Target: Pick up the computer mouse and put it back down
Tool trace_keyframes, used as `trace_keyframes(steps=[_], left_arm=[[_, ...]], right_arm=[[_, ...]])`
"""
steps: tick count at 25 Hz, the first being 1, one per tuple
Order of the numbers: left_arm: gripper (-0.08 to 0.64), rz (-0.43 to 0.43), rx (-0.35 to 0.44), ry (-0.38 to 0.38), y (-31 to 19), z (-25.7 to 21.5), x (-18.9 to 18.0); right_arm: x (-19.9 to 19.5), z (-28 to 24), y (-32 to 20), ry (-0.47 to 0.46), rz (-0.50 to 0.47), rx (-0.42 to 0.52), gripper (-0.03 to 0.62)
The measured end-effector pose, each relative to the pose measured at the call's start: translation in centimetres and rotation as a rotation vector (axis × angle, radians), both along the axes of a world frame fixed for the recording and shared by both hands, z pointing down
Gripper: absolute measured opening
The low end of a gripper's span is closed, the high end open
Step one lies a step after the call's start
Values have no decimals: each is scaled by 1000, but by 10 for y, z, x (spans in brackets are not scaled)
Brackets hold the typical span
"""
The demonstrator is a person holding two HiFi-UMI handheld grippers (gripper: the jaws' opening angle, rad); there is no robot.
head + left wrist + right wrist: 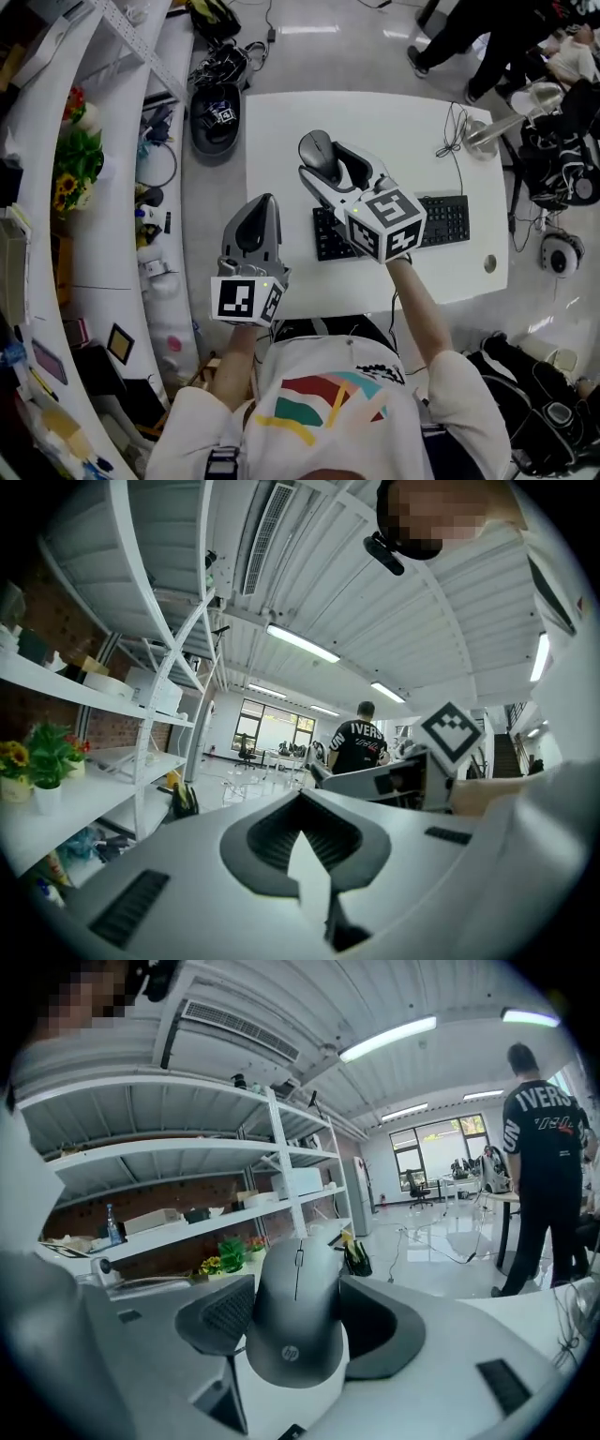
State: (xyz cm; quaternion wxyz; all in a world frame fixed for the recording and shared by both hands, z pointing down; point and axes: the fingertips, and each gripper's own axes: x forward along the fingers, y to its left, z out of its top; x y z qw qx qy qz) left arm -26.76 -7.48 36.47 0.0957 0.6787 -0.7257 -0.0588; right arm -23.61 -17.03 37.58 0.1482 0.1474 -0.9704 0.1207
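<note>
Carry step, by my read: the right gripper [330, 167] clamps the black HP computer mouse [295, 1326] by its flanks, low over the white table [281, 122], while the left gripper [255, 217] idles, jaws together and empty; next comes a level set-down, then release.

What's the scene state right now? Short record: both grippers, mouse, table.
right gripper: jaws closed on the mouse, over the table
mouse: dark, held by its sides between the pads
mouse contact with table: cannot tell
left gripper: jaws together, nothing in them, by the table's left edge
table: white
keyboard: black, on the table, partly under the right gripper
</note>
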Motion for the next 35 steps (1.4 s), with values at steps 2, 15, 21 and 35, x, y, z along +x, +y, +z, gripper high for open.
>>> trace_keyframes(steps=[2,15,21,35], left_arm=[[44,-14,-20,4,4,12,-13],[43,-169,-80,-3,42,66,-88],[44,-200,-117,16,60,85,-100],[44,-216,-108,19,63,81,-104]], right_arm=[[-28,29,-12,66,-6,-33,295],[-151,179,-68,455,-37,-33,294],[-176,206,-72,501,-56,-97,293],[-176,208,-98,487,10,36,296]])
